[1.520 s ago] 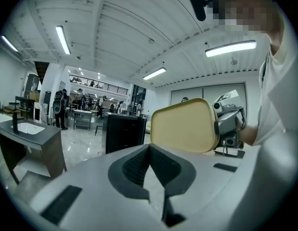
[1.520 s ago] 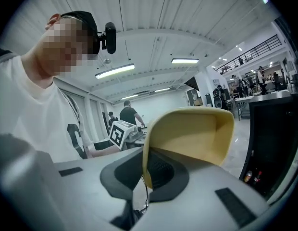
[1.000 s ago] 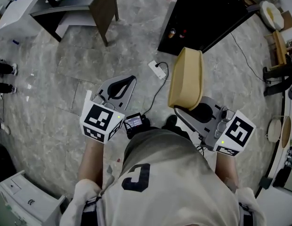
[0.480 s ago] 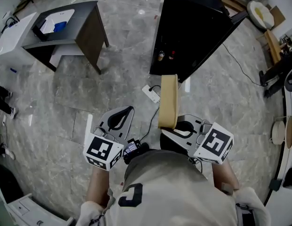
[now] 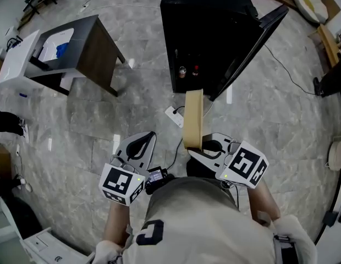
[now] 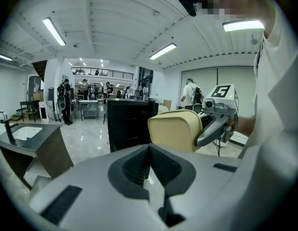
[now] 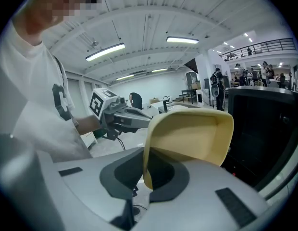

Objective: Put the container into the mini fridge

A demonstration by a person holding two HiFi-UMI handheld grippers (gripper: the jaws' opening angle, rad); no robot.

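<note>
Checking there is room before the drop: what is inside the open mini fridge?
Two small items, perhaps bottles, stand side by side low in the mini fridge. The rest of the inside is too dark to read, and its top covers the upper part.

Pale shirt (image 5: 198, 224) with dark emblem (image 5: 151, 231); grey left tongs (image 5: 151, 136) and right tongs (image 5: 194, 149) bear black-and-white marker cubes (image 5: 122, 183) (image 5: 245, 166).

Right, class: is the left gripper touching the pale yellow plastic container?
Apart. The head view shows grey floor between the left gripper and the pale yellow plastic container; the left gripper view shows the container beyond its shut, empty jaws.
</note>
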